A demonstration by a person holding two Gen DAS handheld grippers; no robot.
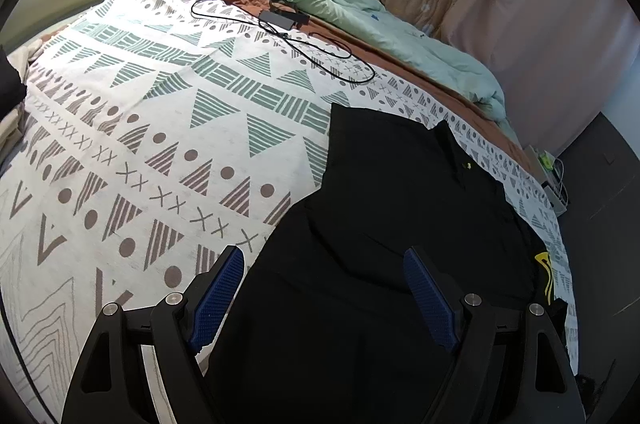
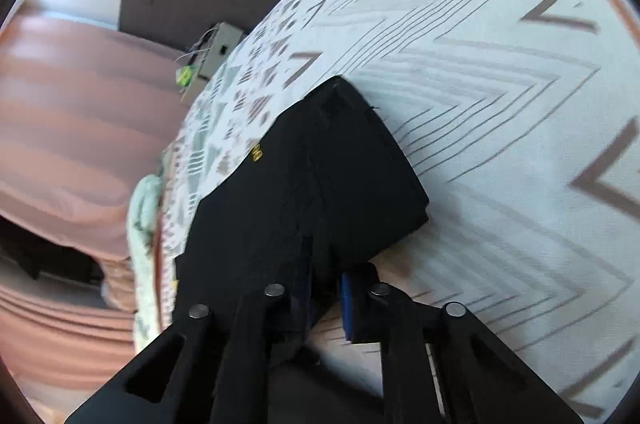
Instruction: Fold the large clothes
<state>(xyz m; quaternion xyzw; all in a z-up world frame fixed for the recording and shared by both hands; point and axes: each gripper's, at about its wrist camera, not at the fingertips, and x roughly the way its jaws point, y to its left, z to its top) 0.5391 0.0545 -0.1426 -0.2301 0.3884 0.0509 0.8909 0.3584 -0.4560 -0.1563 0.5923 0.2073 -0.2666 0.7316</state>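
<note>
We have the large black collared shirt (image 1: 384, 224) spread on the white bedspread with grey-green and brown triangles (image 1: 152, 128), near the bed's foot-side edge. Our left gripper (image 1: 324, 288) hovers over the shirt with its blue ribbed pads (image 1: 218, 298) spread wide, holding nothing. Our right gripper (image 2: 326, 284) has its jaws drawn close together on a fold of that same black shirt (image 2: 320, 176); the fabric runs in between the fingers, so we judge it pinched.

The risks, as we see them: the right pinch looks thin, so a quick pull could let the cloth slip out and the fold collapse. Dark fabric hides its own edges, so the left gripper may catch two layers or miss the hem. The thin black charger cable (image 1: 288, 40) lies well apart and shouldn't interfere.
</note>
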